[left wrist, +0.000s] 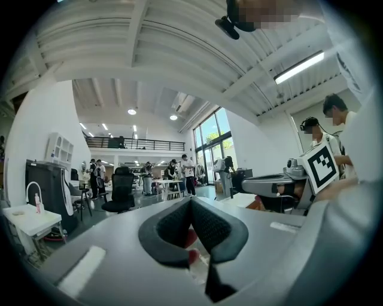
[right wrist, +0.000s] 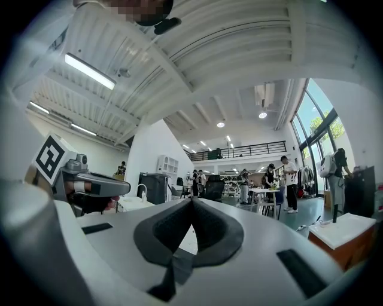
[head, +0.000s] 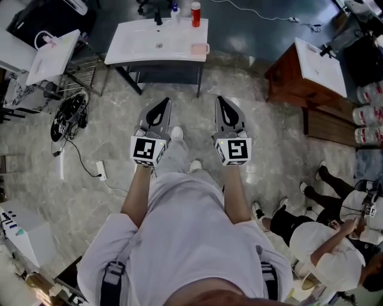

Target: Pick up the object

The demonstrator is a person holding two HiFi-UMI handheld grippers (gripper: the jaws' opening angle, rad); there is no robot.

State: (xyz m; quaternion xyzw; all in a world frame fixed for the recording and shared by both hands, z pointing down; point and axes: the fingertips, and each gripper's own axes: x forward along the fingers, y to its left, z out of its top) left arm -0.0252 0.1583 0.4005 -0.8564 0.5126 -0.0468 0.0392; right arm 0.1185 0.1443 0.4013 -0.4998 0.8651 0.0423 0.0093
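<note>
Grey plastic left gripper [head: 164,104] and right gripper [head: 221,103], black textured pads [left wrist: 170,230] pressed shut, white rectangular washbasin [head: 128,46] ahead

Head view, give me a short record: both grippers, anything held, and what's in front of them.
left gripper: jaws together, nothing held
right gripper: jaws together, nothing held
pointing: both roughly level, toward the washbasin stand
on the washbasin stand: red bottle, pink block
contact: none; both grippers are short of the washbasin stand

Bottle [head: 195,14] on washbasin [head: 137,45], back edge
</note>
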